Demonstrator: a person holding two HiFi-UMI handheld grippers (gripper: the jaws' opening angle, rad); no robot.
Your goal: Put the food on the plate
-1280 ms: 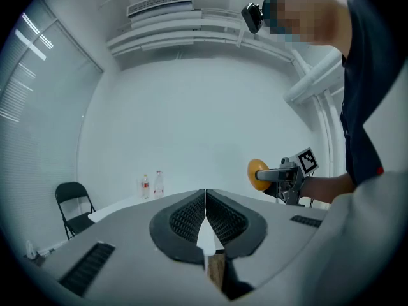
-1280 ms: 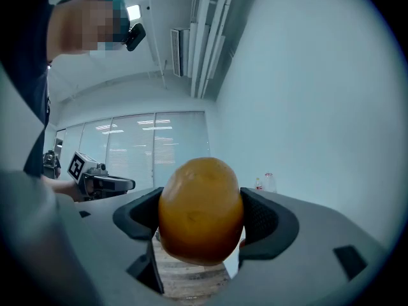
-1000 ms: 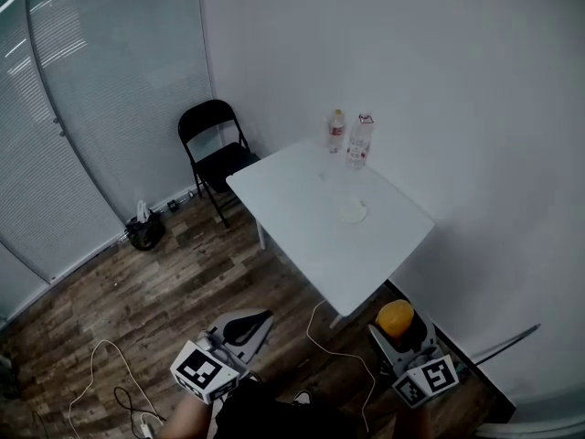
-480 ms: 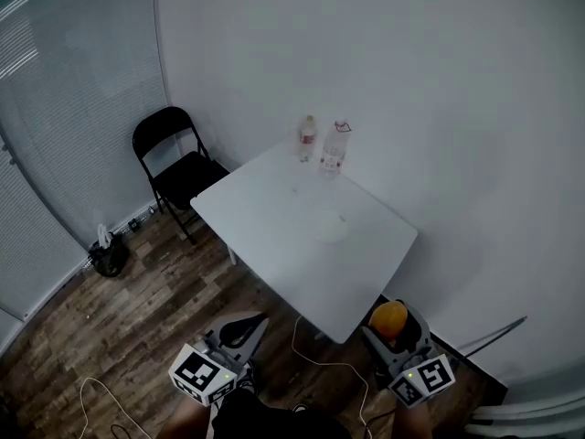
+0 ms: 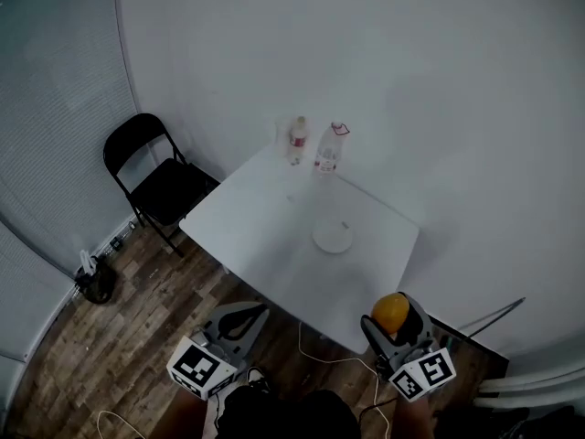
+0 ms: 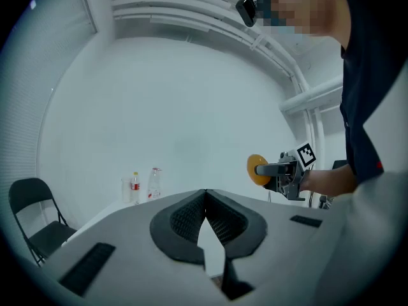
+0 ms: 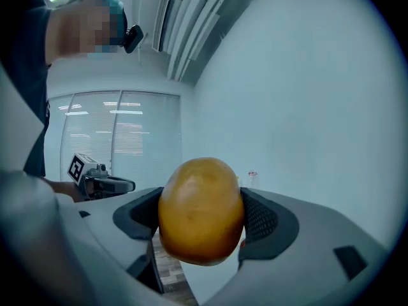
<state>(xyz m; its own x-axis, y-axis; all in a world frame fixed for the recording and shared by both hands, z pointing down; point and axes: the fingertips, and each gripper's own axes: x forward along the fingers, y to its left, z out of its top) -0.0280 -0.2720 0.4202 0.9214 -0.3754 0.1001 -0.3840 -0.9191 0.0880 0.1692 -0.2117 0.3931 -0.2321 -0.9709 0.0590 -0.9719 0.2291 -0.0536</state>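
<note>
The round orange-yellow food (image 7: 201,210) is being clamped between the two padded jaws of the right gripper (image 5: 393,316), bulging out above and below the pads. In the head view it is being held off the surface, right at the near corner of the white bench (image 5: 260,231) – well apart from the small white plate (image 5: 332,238), which is lying bare toward the bench's right edge.

The left gripper (image 6: 205,199) is being kept clenched on nothing, its jaw tips meeting in a point. It is being held over the wooden floor (image 5: 110,337), short of the bench's near left edge and apart from it.

Two clear bottles (image 5: 298,140) (image 5: 329,150) are being seen upright at the far corner of the bench, close to the white wall (image 5: 411,80) and well apart from the plate. Most of the bench top around the plate is being left open. A black folding chair (image 5: 151,176) is standing to the left, clear of the bench, with open floor between it and the grippers. A thin white cable (image 5: 315,355) is trailing on the floor below the bench's near edge.
</note>
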